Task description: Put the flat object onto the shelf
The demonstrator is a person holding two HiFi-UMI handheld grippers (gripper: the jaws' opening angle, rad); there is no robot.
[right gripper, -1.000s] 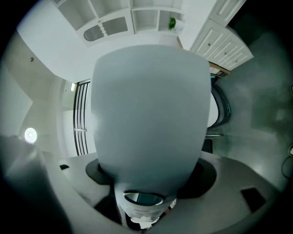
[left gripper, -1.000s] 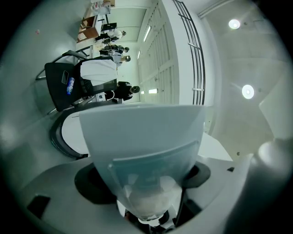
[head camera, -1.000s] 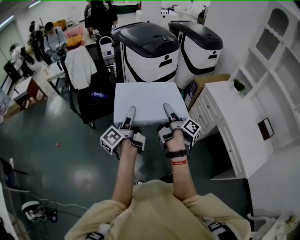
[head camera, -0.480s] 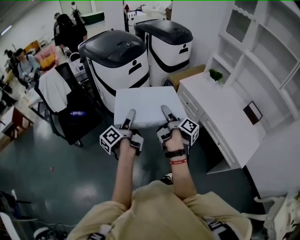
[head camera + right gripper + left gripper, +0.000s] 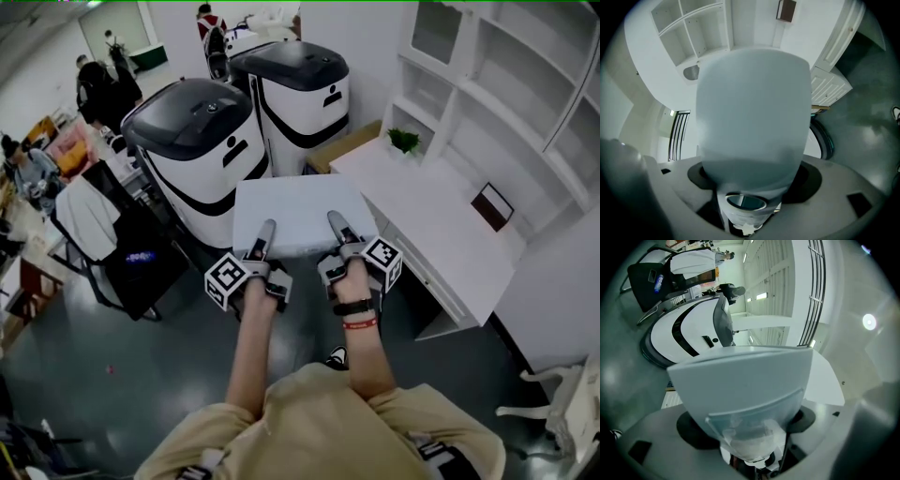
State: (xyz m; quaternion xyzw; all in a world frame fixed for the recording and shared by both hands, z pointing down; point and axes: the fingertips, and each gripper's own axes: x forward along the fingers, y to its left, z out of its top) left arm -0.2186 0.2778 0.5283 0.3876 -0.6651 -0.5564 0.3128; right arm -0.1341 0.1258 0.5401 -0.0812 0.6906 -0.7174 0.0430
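The flat object is a white rectangular board (image 5: 295, 208), held level in front of me by its near edge. My left gripper (image 5: 265, 236) is shut on the board's near left part and my right gripper (image 5: 336, 229) on its near right part, each with one finger lying on top. In the left gripper view the board (image 5: 740, 376) fills the space between the jaws, and the right gripper view shows the board (image 5: 752, 122) the same way. The white shelf unit (image 5: 525, 94) stands at the right, with open compartments.
A white cabinet (image 5: 441, 225) below the shelves carries a small green plant (image 5: 404, 141) and a dark picture frame (image 5: 491, 206). Two large black-and-white machines (image 5: 202, 141) (image 5: 295, 84) stand straight ahead. A black chair (image 5: 131, 253) and people are at the left.
The view has swung right: the shelf unit and cabinet have come nearer the middle and the machines have slid left. Both grippers still hold the board the same way.
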